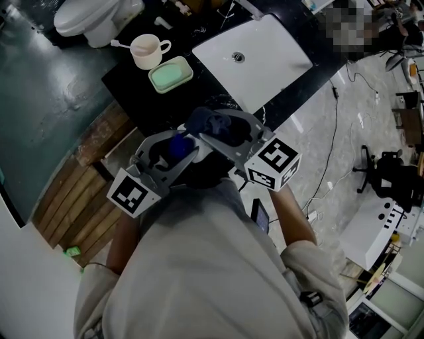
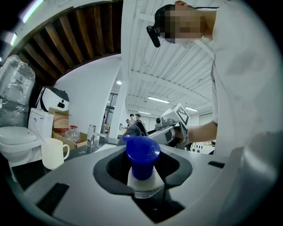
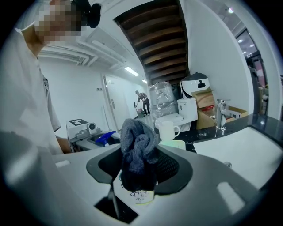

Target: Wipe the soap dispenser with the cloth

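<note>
The soap dispenser (image 2: pixel 142 164), a white bottle with a blue pump top (image 1: pixel 177 144), stands upright between the jaws of my left gripper (image 2: pixel 142 176), which is shut on it. A bunched dark grey-blue cloth (image 3: pixel 138 152) sticks out of my right gripper (image 3: pixel 138 176), shut on it, with a white printed label showing below the cloth. In the head view both grippers are held close to the person's chest, the right gripper (image 1: pixel 215 127) with the cloth (image 1: pixel 213 122) just right of the left gripper (image 1: pixel 173 151). Cloth and dispenser are a little apart.
Ahead lies a black counter (image 1: pixel 142 99) with a white sink (image 1: pixel 265 59), a cream mug (image 1: pixel 147 51) and a green soap dish (image 1: pixel 170 74). A white toilet (image 1: pixel 93 16) stands beyond it. Wooden boards (image 1: pixel 79 198) lie at the left and cables (image 1: pixel 334 165) run across the floor at the right.
</note>
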`<state>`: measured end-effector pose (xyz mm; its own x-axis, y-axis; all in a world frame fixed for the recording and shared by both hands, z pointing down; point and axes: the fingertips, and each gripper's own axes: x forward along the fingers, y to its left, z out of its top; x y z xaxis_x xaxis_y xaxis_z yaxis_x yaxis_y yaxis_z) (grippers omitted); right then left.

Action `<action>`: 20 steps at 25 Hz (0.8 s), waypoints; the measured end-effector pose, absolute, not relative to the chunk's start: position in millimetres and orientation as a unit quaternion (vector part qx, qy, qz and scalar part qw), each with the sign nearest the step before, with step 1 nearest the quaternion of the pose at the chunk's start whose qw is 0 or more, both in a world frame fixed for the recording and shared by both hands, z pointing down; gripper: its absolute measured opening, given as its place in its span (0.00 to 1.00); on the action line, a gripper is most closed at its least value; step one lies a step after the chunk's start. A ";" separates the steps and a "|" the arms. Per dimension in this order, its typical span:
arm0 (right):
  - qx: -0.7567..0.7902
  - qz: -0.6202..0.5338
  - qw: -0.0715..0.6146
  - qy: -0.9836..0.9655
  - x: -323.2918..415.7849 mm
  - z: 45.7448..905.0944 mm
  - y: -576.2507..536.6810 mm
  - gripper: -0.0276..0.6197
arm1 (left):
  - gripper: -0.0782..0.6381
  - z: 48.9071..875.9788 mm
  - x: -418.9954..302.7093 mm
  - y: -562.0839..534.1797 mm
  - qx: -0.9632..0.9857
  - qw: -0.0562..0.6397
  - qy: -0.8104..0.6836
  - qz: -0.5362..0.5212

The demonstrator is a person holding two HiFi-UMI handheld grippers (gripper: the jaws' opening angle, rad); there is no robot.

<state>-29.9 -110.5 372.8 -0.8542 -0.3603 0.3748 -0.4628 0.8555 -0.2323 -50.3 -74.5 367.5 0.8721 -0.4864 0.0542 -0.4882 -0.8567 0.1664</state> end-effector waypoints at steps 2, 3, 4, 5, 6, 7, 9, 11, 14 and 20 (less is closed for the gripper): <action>0.217 0.162 0.161 -0.949 -30.2 375.2 -110.5 0.33 | 0.30 369.0 -50.9 -73.8 0.964 0.087 -0.253 0.008; 0.217 0.163 0.160 -0.949 -30.1 376.4 -110.5 0.33 | 0.30 369.9 -51.2 -73.6 0.964 0.086 -0.252 0.011; 0.218 0.165 0.159 -0.949 -29.8 377.6 -110.6 0.33 | 0.30 370.7 -51.3 -73.5 0.964 0.086 -0.252 0.013; 0.219 0.167 0.158 -0.948 -29.2 378.8 -110.8 0.33 | 0.30 371.2 -51.3 -73.4 0.964 0.085 -0.251 0.014; 0.220 0.169 0.157 -0.948 -28.4 379.7 -110.7 0.33 | 0.30 371.5 -51.2 -73.3 0.964 0.084 -0.250 0.015; 0.221 0.171 0.156 -0.947 -27.7 380.4 -110.5 0.33 | 0.30 371.6 -51.0 -73.1 0.964 0.084 -0.250 0.016; 0.224 0.175 0.155 -0.946 -26.7 381.5 -109.8 0.33 | 0.30 371.9 -51.1 -72.2 0.964 0.085 -0.250 0.018; 0.226 0.178 0.154 -0.945 -26.0 383.3 -109.6 0.33 | 0.30 372.6 -51.7 -71.6 0.964 0.087 -0.251 0.018; 0.230 0.179 0.157 -0.943 -24.3 388.1 -109.8 0.33 | 0.30 373.7 -53.3 -71.8 0.963 0.092 -0.254 0.015; 0.237 0.184 0.168 -0.939 -18.0 398.5 -109.5 0.33 | 0.30 376.8 -54.9 -70.1 0.961 0.100 -0.257 0.015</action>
